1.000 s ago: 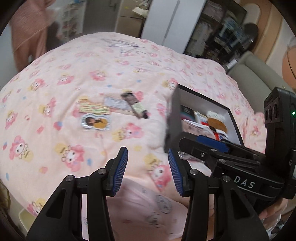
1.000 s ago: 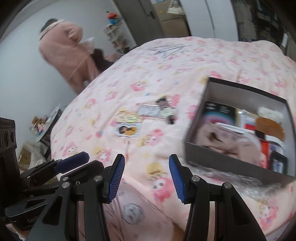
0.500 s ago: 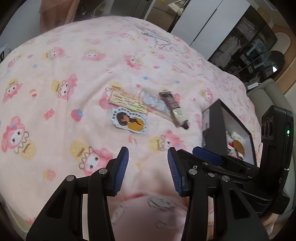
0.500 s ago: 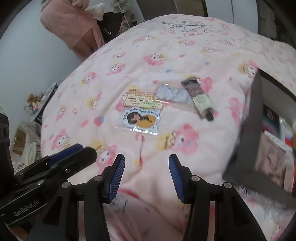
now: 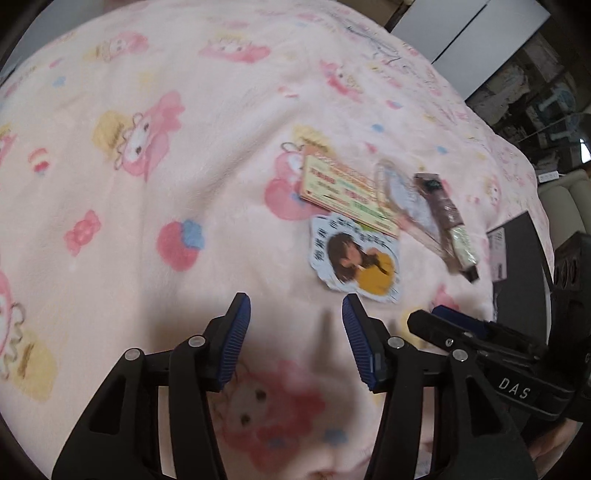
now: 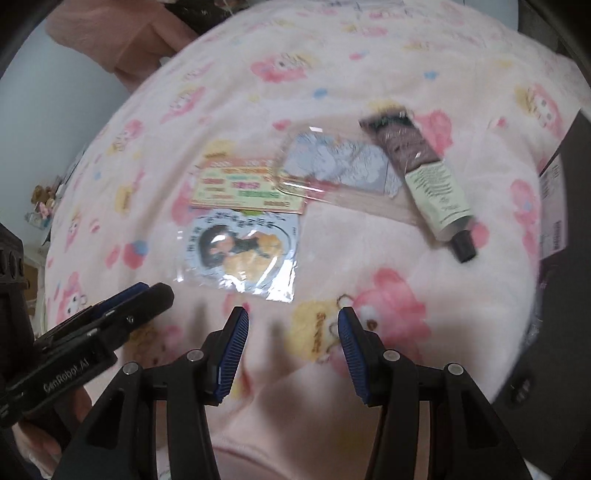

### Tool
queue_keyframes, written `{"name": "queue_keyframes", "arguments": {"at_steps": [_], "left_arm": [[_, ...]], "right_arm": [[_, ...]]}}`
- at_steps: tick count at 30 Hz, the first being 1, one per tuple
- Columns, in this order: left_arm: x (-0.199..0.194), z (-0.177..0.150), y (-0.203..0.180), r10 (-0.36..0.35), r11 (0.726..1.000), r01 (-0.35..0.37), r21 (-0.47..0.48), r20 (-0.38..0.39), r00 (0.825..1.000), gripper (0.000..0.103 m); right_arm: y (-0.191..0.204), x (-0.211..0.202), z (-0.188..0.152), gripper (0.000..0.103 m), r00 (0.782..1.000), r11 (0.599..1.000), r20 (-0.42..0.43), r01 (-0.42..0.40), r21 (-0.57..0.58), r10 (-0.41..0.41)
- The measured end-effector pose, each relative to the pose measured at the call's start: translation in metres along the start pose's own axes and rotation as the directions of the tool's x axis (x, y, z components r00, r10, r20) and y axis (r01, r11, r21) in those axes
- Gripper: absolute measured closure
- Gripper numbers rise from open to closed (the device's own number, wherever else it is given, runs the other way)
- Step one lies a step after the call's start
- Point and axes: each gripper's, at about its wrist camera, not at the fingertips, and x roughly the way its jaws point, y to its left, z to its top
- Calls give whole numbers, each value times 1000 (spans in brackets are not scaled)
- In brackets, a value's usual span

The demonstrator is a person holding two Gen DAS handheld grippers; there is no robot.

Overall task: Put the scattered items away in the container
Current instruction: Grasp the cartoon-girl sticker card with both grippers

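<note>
Several flat items lie together on the pink blanket: a sticker of a girl, a yellow and green card, a clear packet with a blue-grey print and a brown and cream tube. My left gripper is open and empty, just short of the sticker. My right gripper is open and empty, below the sticker's right corner. The dark box stands at the right edge.
The pink cartoon-print blanket covers the whole bed. A white wardrobe and dark shelves stand beyond the bed. Pink clothing shows at the upper left of the right wrist view.
Both grippers have moved forward and down toward the cluster of items, which now looks much larger. The box has slid to the right edge of both views. Both grippers stay open.
</note>
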Motion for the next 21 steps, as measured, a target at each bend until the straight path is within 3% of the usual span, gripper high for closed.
{"name": "queue_keyframes", "arguments": {"at_steps": [3, 8, 10, 12, 14, 15, 18, 21], "left_arm": [[12, 7, 3, -6, 1000, 6, -9, -9, 1000, 45], [28, 14, 2, -13, 1000, 13, -17, -29, 999, 43], [27, 13, 1, -16, 1000, 15, -13, -21, 1000, 48], [23, 10, 4, -34, 999, 34, -15, -13, 999, 68], [14, 5, 4, -54, 998, 54, -12, -8, 998, 82], [8, 2, 3, -78, 997, 78, -5, -8, 997, 87], [-9, -6, 2, -136, 991, 136, 16, -6, 991, 87], [-7, 0, 6, -70, 998, 70, 1, 6, 998, 86]], "right_arm": [[-2, 14, 6, 56, 1000, 1000, -11, -6, 8, 6], [-4, 31, 16, 45, 999, 999, -4, -37, 24, 38], [-5, 36, 19, 45, 997, 997, 1, -73, 35, 73], [-5, 37, 19, 45, 995, 994, 5, -104, 36, 103], [-3, 32, 17, 52, 990, 990, 11, -142, 27, 141], [-2, 29, 16, 63, 987, 986, 7, -163, 21, 163], [2, 14, 8, 66, 974, 974, 6, -225, -16, 225], [0, 7, 9, 66, 982, 982, 40, -185, -20, 186]]}}
